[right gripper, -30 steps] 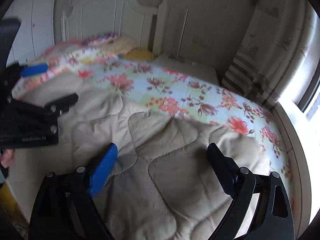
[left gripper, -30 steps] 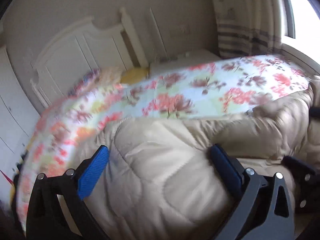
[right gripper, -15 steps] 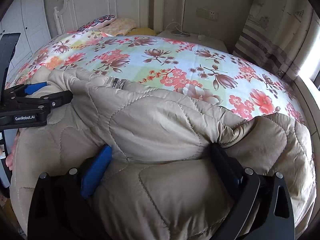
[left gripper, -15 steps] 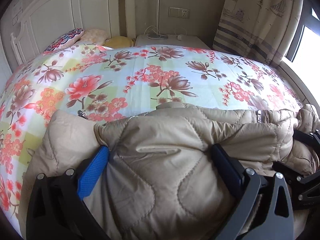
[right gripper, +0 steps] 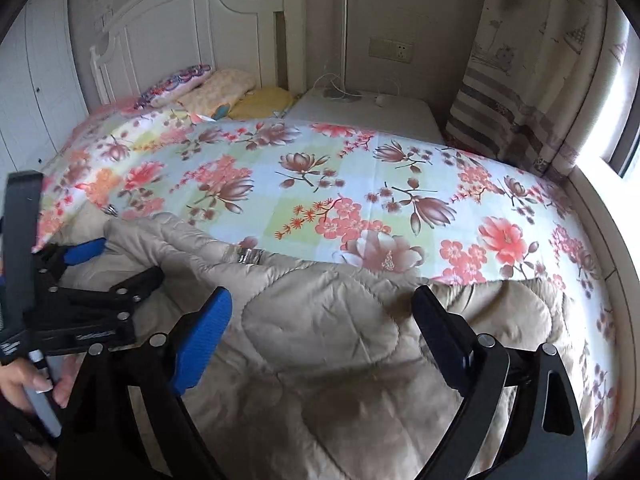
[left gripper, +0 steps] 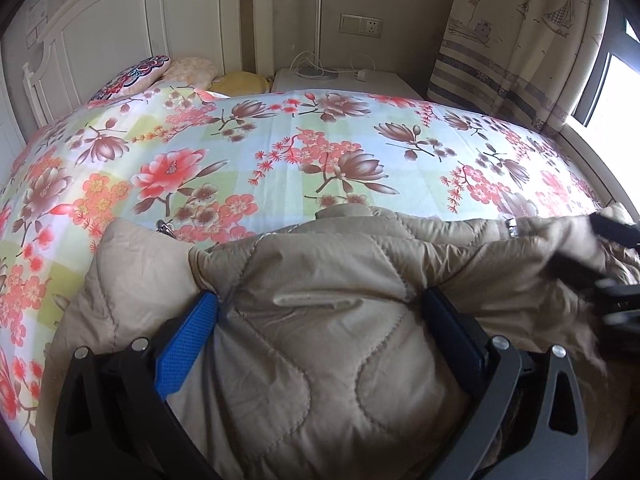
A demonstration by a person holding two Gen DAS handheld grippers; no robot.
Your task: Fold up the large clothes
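The beige quilted coat (left gripper: 328, 320) lies bunched along the near edge of the bed (left gripper: 280, 152), on the flowered sheet, with one fold laid over at most; I'd say squaring and further folds remain. The left tool (left gripper: 320, 320) stands spread wide with padding bulging between its pads; whether they pinch it I cannot tell. The right tool (right gripper: 320, 320), nearer the window side of the bed, is narrowing over the coat, pads not pressing. The coat's lower part runs out of view below; sleeves are indistinguishable.
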